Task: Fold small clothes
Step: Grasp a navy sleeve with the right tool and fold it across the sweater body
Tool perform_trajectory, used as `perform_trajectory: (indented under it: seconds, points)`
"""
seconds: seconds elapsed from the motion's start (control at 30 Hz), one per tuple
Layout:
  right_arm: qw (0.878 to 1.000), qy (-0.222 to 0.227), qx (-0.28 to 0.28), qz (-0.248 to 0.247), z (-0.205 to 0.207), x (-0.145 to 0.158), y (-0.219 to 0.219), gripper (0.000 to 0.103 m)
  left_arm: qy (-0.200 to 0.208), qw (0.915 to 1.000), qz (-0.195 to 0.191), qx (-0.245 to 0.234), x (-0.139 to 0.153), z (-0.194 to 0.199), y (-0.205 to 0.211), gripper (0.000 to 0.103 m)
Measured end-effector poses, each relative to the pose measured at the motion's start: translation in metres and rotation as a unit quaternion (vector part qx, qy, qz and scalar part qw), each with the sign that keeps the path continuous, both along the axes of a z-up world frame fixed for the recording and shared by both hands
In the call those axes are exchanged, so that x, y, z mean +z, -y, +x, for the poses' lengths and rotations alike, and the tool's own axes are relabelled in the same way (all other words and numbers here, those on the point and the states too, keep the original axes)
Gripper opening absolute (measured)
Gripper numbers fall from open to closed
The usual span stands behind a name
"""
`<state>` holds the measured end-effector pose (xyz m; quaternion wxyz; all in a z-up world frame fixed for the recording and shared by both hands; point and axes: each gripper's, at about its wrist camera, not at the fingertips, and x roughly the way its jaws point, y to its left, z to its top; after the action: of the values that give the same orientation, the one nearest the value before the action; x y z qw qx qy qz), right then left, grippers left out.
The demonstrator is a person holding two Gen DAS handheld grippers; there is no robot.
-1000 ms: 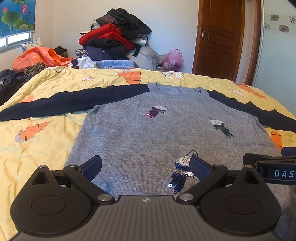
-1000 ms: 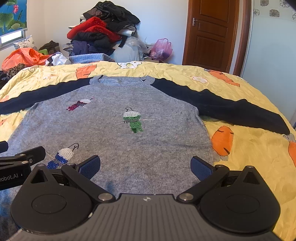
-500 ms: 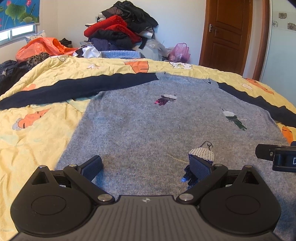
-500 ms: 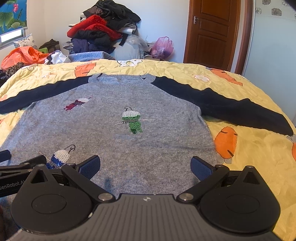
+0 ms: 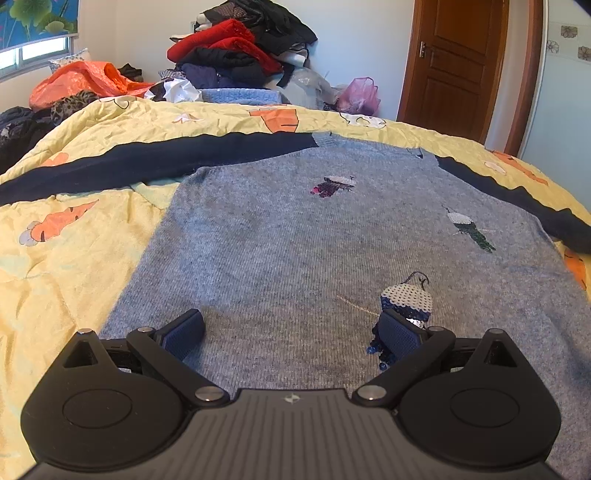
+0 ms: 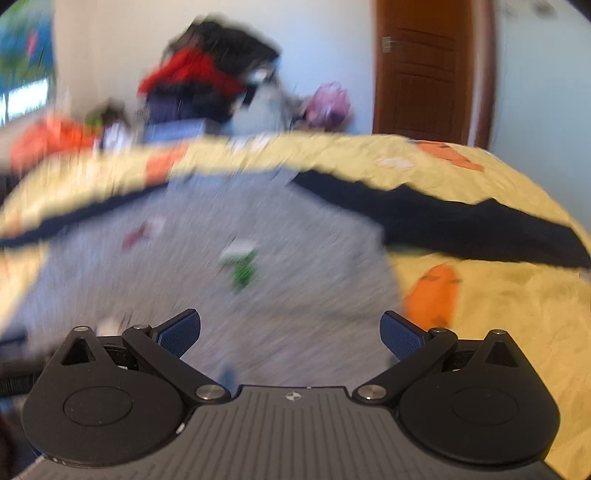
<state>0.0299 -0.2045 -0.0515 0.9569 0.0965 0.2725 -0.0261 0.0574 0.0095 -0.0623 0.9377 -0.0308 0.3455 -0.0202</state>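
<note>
Soft daylight comes in from the window on the left, bright and even; left view is sharp, right view smeared by motion blur, both bowed at the fisheye edges

Pretty clearly a bedroom in someone's home: there's a bed covered with a crinkled yellow quilt printed with orange carrots, and a big messy heap of red, black and navy clothes stacked against the white wall behind it. You've also got a panelled brown wooden door on the right, a window with a blue lotus-print blind on the left, and a pink plastic bag near the pile.
</note>
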Motion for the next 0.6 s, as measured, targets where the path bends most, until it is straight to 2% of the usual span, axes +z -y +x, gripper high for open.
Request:
perform_trajectory:
  seconds: [0.07,0.1,0.17,0.2,0.3,0.43,0.5,0.6]
  points:
    - [0.994,0.027,-0.03,0.101,-0.001,-0.003,0.066,0.102,0.001,1.0,-0.004,0.001,0.0,0.0,-0.001,0.102]
    - [0.985,0.034,-0.062,0.157,0.0,-0.006,0.105,0.102,0.001,1.0,-0.006,0.0,0.0,0.0,-0.001,0.103]
    - [0.952,0.041,-0.155,0.259,-0.001,-0.018,0.178,0.102,0.0,1.0,-0.008,-0.002,0.0,0.001,-0.002,0.103]
    - [0.937,0.048,-0.186,0.292,-0.003,-0.023,0.209,0.102,-0.001,1.0,-0.008,-0.003,0.0,0.001,-0.002,0.103]
    - [0.909,0.067,-0.26,0.32,-0.009,-0.033,0.272,0.101,-0.001,1.0,-0.006,-0.003,0.0,0.001,-0.001,0.103]
    - [0.865,0.089,-0.301,0.391,-0.012,-0.055,0.318,0.088,-0.002,1.0,-0.006,-0.003,0.0,0.001,0.0,0.103]
    - [0.862,0.094,-0.303,0.396,-0.007,-0.062,0.324,0.084,-0.002,1.0,-0.005,-0.003,-0.001,0.002,0.0,0.103]
    - [0.869,0.103,-0.3,0.381,0.004,-0.064,0.326,0.084,-0.002,1.0,-0.005,-0.003,-0.001,0.002,0.0,0.103]
